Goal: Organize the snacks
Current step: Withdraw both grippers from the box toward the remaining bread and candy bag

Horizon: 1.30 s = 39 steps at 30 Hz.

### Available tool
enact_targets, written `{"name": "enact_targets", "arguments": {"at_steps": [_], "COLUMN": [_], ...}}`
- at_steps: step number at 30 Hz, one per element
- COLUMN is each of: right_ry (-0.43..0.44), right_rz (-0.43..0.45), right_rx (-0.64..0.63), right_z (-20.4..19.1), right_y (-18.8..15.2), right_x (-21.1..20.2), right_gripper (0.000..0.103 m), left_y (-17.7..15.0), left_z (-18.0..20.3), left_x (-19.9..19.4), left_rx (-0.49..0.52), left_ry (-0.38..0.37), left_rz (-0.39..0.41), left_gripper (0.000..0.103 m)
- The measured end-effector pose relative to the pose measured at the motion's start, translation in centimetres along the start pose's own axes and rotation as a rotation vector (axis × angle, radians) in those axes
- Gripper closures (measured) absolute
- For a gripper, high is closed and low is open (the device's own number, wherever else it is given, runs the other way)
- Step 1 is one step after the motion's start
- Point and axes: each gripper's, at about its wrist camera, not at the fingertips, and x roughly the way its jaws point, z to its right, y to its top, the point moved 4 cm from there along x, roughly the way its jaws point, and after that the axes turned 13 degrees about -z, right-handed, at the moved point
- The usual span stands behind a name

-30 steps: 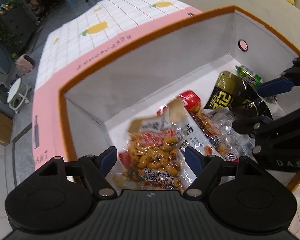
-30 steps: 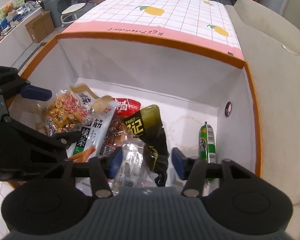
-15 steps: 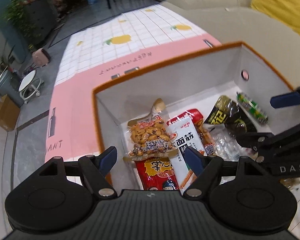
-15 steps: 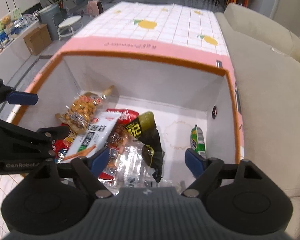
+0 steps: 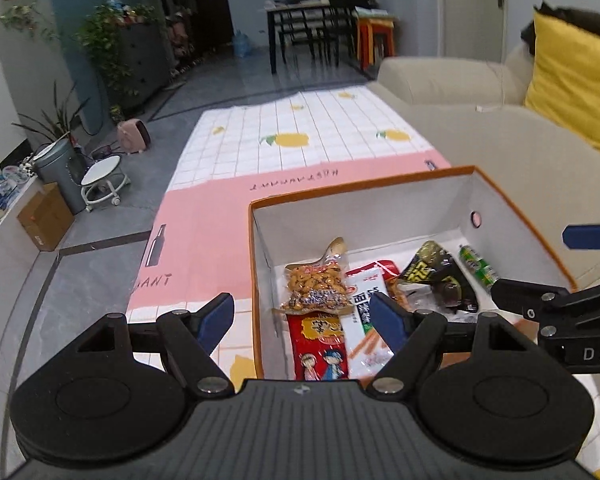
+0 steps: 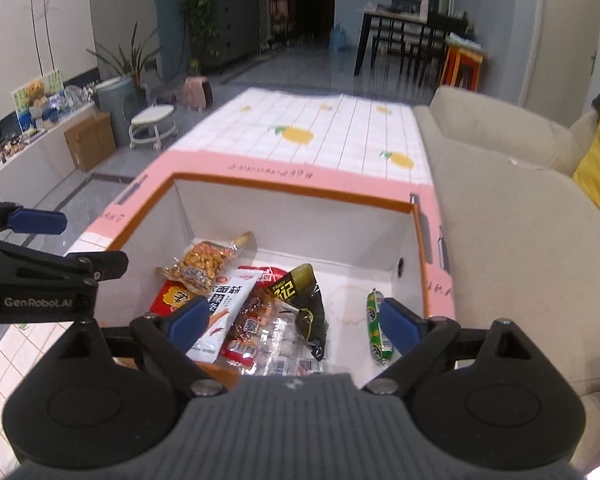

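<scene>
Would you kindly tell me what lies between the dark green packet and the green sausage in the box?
Bare white box floor, seen in the right wrist view.

L gripper [image 5: 302, 316]: jaws wide apart, nothing between the blue pads [image 5: 216, 314], nothing held. Points fwd and down, over the near-left corner of the box [image 5: 364, 178]; one pad outside the left edge, other pad inside. R gripper [image 6: 294, 316]: jaws have just been opening, now spread wide, nothing gripped; pads [image 6: 190, 318] clear of everything. Points fwd and down, above the box's near edge. Both grippers side by side, well apart; each shows in the other's view, L at far left, R at far right.
</scene>
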Motion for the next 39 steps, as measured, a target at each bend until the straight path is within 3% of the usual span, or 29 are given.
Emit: {"name": "enact_targets", "arguments": {"at_steps": [6, 15, 24, 30, 31, 39], "right_ry": [-0.007, -0.001, 0.010, -0.007, -0.018, -0.018], "right_rz": [0.072, 0.109, 0.073, 0.019, 0.017, 0.022], "right_rx": [0.019, 0.055, 0.032, 0.033, 0.034, 0.019], "right_z": [-0.6, -1.5, -2.1, -2.3, -2.3, -2.5], "right_y": [-3.3, -8.2, -12.8, -15.5, -15.9, -16.8], "right_x": [-3.1, -5.6, -5.3, -3.6, -3.3, -1.4], "right_gripper": [0.013, 0.013, 0.008, 0.007, 0.007, 0.009], "left_y": [-3.4, -8.1, -11.7, -13.3, -13.6, -14.7], "left_z": [0.1, 0.0, 1.7, 3.5, 3.7, 3.7], "left_x": [-1.9, -3.2, -2.4, -1.0, -0.8, 0.6], "left_rx": [-0.062, -0.153, -0.139, -0.107, -0.101, -0.121], "left_ry": [-0.028, -0.082, -0.126, -0.135, -0.143, -0.173], "left_rz": [0.013, -0.007, -0.073, -0.111, -0.117, -0.133], "left_gripper": [0.013, 0.013, 0.013, 0.018, 0.023, 0.027]}}
